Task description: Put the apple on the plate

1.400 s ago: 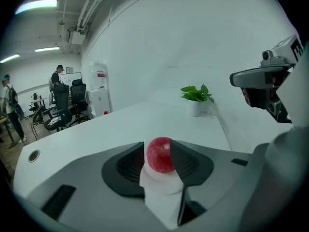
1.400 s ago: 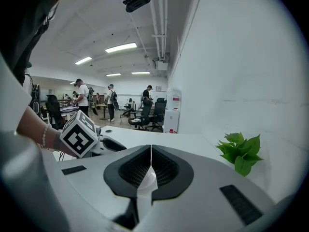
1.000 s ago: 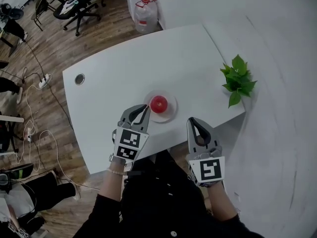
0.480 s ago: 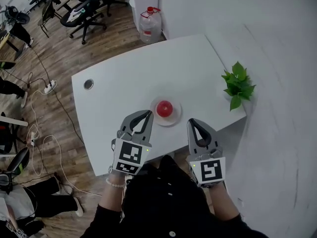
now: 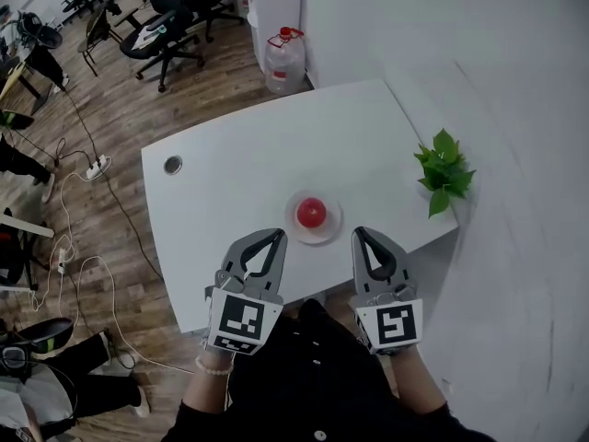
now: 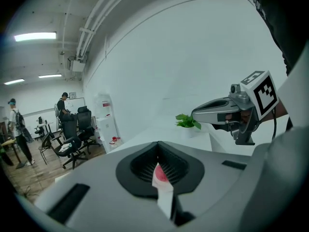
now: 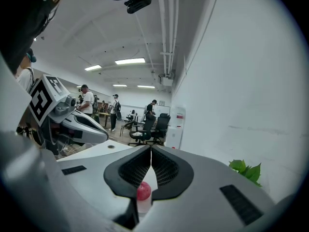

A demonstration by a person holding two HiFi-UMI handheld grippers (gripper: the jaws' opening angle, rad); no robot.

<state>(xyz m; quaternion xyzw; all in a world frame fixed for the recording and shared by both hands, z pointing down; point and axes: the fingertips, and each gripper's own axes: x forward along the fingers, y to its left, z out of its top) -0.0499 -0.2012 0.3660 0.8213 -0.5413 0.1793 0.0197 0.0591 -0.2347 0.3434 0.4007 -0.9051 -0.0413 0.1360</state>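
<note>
White desk (image 5: 241, 166) sits below me. On it the round red apple (image 5: 311, 213) rests in the middle of the small round plate (image 5: 334, 227), so the job looks done. My left gripper (image 5: 274, 237) and right gripper (image 5: 361, 234) are pressed together and empty, side by side at the near edge, pointing toward the plate.

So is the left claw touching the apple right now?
Apart. The head view shows the left gripper, jaws shut, short of the apple, with bare plate between them.
</note>
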